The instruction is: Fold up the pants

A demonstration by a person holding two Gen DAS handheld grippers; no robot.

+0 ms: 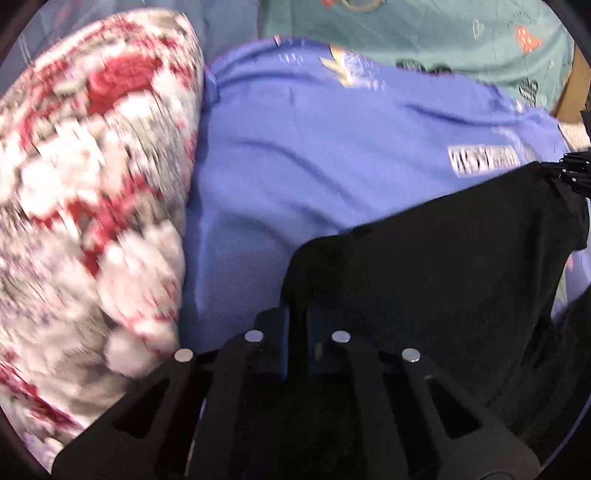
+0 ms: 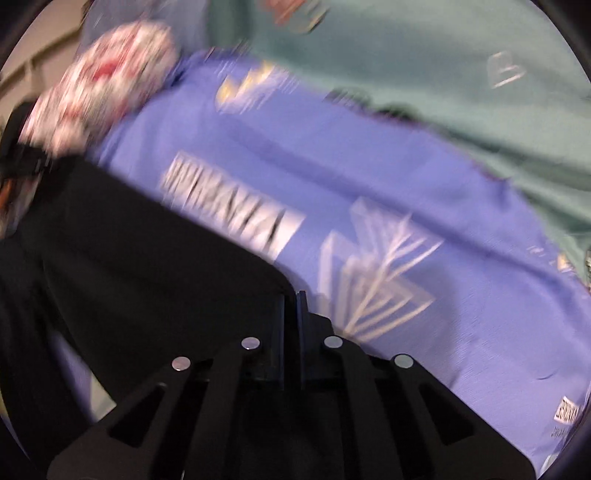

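- Left gripper: jaws clenched on a corner of the black pants; fabric is bunching over the fingertips.
- Right gripper: jaws clenched, pinching the pants edge at their other corner.
- Pants are stretching between the two grippers, lying on the blue printed sheet, along its near edge.
- Far edge of the sheet is meeting a teal bedcover with heart prints.
- Red-and-white floral pillow is sitting at the sheet's left edge, touching it.
- In the right wrist view, the sheet and pillow are motion-blurred; fine detail isn't readable.
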